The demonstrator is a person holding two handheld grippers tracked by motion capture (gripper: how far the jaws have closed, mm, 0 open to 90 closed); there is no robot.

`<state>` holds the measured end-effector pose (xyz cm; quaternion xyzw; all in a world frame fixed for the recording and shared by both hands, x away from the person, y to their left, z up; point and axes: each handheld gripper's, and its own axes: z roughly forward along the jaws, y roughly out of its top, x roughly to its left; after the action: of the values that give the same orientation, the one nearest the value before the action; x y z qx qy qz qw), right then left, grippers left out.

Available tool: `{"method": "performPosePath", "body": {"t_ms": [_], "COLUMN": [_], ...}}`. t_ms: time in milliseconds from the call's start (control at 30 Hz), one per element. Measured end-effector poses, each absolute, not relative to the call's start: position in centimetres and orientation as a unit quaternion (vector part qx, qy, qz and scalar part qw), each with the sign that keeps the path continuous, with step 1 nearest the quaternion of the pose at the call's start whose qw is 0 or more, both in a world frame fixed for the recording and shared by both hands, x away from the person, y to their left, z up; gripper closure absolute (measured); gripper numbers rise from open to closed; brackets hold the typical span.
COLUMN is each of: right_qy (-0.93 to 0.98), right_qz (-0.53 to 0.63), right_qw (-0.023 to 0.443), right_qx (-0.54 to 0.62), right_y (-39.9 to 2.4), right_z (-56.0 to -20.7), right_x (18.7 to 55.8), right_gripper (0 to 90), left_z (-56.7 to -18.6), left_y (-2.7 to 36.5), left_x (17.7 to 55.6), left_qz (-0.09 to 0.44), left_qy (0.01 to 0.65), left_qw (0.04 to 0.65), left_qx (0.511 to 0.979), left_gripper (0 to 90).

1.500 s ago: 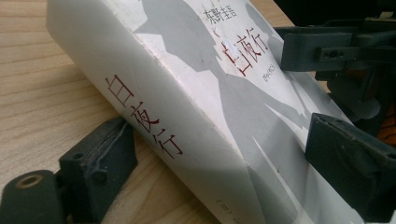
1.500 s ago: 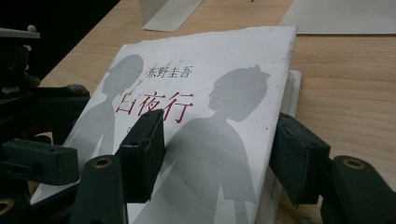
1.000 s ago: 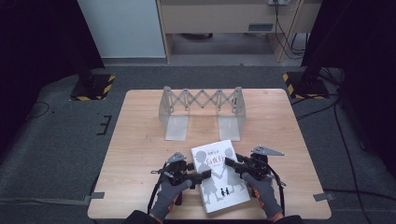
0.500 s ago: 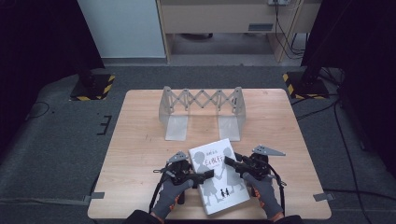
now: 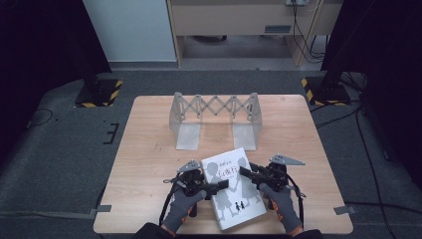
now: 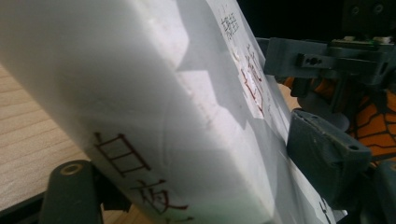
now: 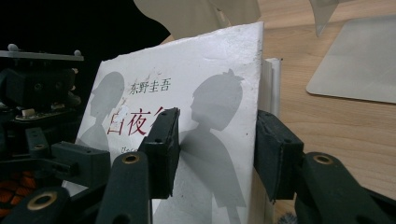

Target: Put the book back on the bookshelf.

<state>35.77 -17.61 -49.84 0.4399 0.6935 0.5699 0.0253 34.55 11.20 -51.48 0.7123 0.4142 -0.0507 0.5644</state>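
We hold a white paperback book [image 5: 233, 188] between our two claws at the near edge of the wooden tabletop [image 5: 149, 149]. The right claw [image 5: 247, 173] grips the book's right side: one pad lies on the front cover, the other behind the pages. The left claw [image 5: 225, 184] has just been closing with the book's spine side between its jaws, and its pads now press on it. The expanding metal book rack [image 5: 214, 119] stands well apart, farther back.

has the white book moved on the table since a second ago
No. The white book lies in the same spot in front of the folding rack, between the same two grippers.
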Motion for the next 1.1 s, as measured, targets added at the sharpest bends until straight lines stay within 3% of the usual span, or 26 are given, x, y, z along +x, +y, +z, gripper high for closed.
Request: {"method": "performPosePath", "body": {"t_ms": [133, 233, 500, 1100], "right_qy": [0.691, 0.69, 0.679, 0.709], "right_qz": [0.572, 0.573, 0.541, 0.429], "right_qw": [0.019, 0.041, 0.112, 0.189], "right_qx": [0.442, 0.441, 0.484, 0.527], "right_y": [-17.9, -18.3, -21.0, -25.2], "right_z": [-49.7, -49.5, -49.6, -50.8], "right_x": [35.8, 35.8, 36.5, 37.5], "right_gripper": [52.9, 51.3, 35.4, 24.9], "left_z": [-51.1, -50.9, -49.9, -47.5], "left_y": [11.3, 11.3, 11.2, 11.6], "left_x": [34.5, 34.5, 34.5, 35.1], "left_qz": [-0.053, -0.052, -0.047, -0.014], "left_qy": [0.406, 0.404, 0.397, 0.379], "left_qw": [0.572, 0.574, 0.58, 0.59], "left_qx": [0.711, 0.711, 0.709, 0.713], "left_gripper": [27.6, 29.5, 33.3, 39.7]}}
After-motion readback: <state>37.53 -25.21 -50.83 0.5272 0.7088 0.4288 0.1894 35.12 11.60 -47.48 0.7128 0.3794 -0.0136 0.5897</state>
